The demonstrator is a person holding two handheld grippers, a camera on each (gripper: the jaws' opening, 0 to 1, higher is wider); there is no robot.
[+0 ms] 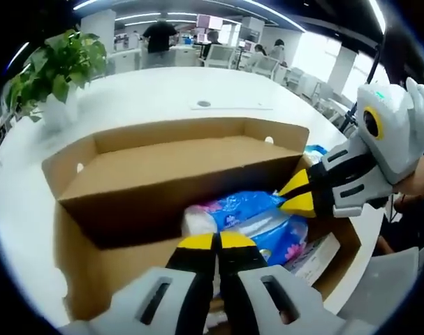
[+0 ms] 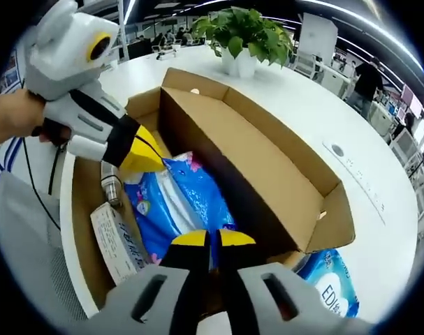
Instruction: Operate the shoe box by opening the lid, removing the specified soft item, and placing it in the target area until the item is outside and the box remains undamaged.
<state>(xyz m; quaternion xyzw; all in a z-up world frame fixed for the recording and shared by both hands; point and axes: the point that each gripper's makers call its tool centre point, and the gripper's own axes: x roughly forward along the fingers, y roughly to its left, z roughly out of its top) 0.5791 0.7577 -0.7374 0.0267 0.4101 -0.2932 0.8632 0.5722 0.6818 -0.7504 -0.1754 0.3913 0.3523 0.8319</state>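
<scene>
Cardboard shoe box [image 1: 170, 167] lid up, both hand-held grippers [image 1: 216, 241] [image 2: 212, 239] closed over blue tissue pack [image 2: 180, 202].

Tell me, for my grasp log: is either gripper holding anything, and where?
Cannot be told: left gripper and right gripper sit shut at the blue pack.

Cardboard shoe box [image 1: 163, 174], brown, open; lid flap folded back, standing at frame centre in the left gripper view. Inside, lower right of centre: soft blue-and-white plastic pack [image 1: 257, 220] with pink flower print, lying flat, partly under the flap.
</scene>
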